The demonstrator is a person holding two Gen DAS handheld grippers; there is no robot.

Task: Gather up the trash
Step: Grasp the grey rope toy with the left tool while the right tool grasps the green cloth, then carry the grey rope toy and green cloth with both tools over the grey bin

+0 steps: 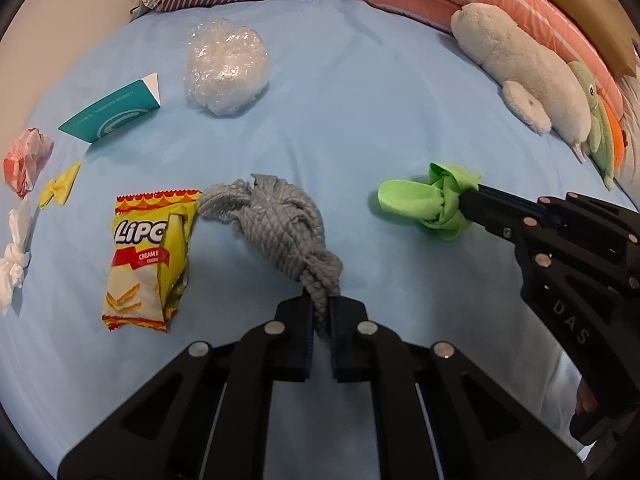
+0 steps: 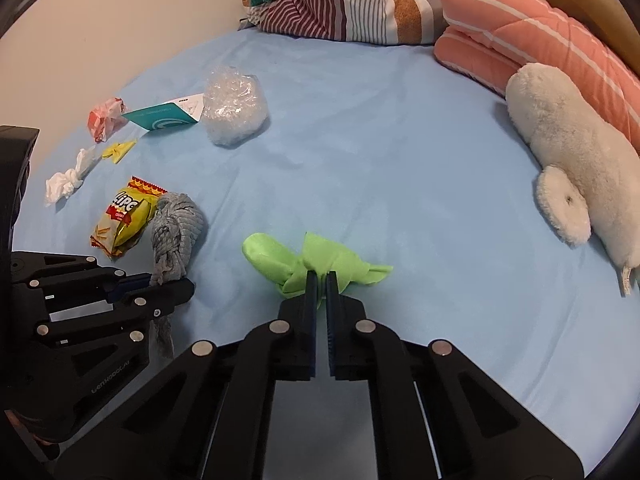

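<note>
Both my jaws are clamped already: left gripper [image 1: 321, 312] on the tail of the grey knotted cloth [image 1: 276, 224], right gripper [image 2: 321, 284] on the green knotted cloth [image 2: 308, 266], both near the bed's [image 1: 360, 100] front edge. Worry: the Lipo wrapper [image 1: 146, 256] touches the grey one and could get dragged along, and I've only pinched thin ends, so either might slip.

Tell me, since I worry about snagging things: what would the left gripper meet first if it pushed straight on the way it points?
The left gripper is shut on the grey knotted cloth, so it would meet that bundle first, probably pressing it into the blue sheet.
</note>
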